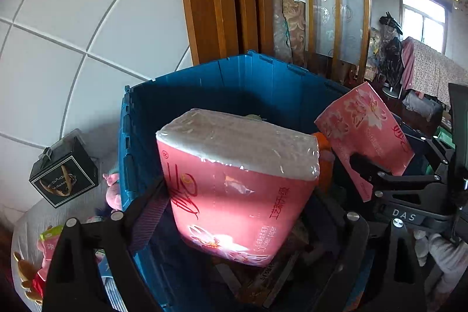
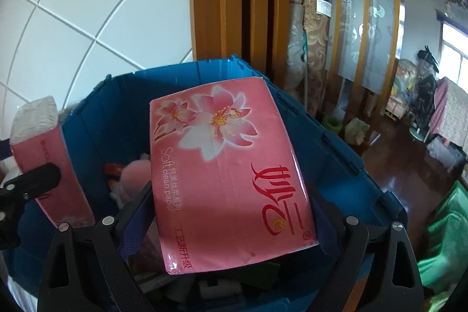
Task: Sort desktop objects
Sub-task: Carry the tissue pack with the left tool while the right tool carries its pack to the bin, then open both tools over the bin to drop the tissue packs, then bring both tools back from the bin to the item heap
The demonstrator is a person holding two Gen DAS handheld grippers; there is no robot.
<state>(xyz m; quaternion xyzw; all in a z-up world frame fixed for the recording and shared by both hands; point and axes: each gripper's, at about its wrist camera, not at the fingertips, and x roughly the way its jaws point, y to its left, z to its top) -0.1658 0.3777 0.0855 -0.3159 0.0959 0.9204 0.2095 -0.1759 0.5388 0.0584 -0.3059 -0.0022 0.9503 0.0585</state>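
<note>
Left gripper (image 1: 239, 212) clamped one pink tissue pack (image 1: 237, 186); right gripper (image 2: 231, 212) clamped a second tissue pack (image 2: 228, 177). Both hung over the blue crate (image 1: 140, 136), inside its rim. Risk: slick wrap slipping, packs colliding mid-crate.

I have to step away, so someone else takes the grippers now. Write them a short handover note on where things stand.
Left gripper: shut on a pink tissue pack, held over the blue crate.
Right gripper: shut on a second pink tissue pack, also over the crate.
Done: several items already lie in the crate.
Left: release both packs into it, then fetch the black box and plush toys outside the crate's left wall.
</note>
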